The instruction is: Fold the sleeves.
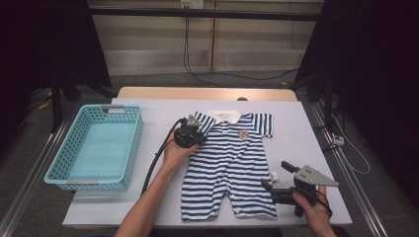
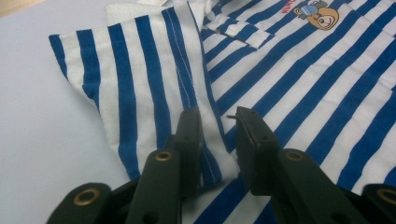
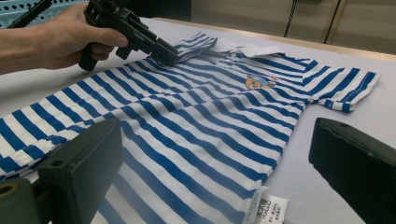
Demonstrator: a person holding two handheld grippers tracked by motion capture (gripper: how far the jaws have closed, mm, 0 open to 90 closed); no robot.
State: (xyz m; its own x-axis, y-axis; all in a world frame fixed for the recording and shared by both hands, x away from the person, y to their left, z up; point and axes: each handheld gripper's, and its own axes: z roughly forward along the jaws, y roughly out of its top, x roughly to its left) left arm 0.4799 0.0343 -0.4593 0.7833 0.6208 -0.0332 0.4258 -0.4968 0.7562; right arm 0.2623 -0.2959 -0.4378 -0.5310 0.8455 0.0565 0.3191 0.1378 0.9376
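Left gripper view shows our left tongs [image 2: 217,140] slightly parted astride the folded sleeve [image 2: 140,88] of the striped baby romper [image 1: 230,163] lying flat on the table [image 1: 301,143], right tongs [image 1: 276,178] open beside its hem, so the fold could spring back; red chest lettering and care tag [image 3: 268,207] stay unreadable.

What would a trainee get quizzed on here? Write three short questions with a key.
1. True or false: the basket holds the striped romper.
2. Which part of the romper lies between the left gripper jaws: A the sleeve, B the collar, C a leg?
3. What white thing lies on the table by the right gripper?

Key: 1 false, it lies flat on the table. 2 A. 3 The romper's label.
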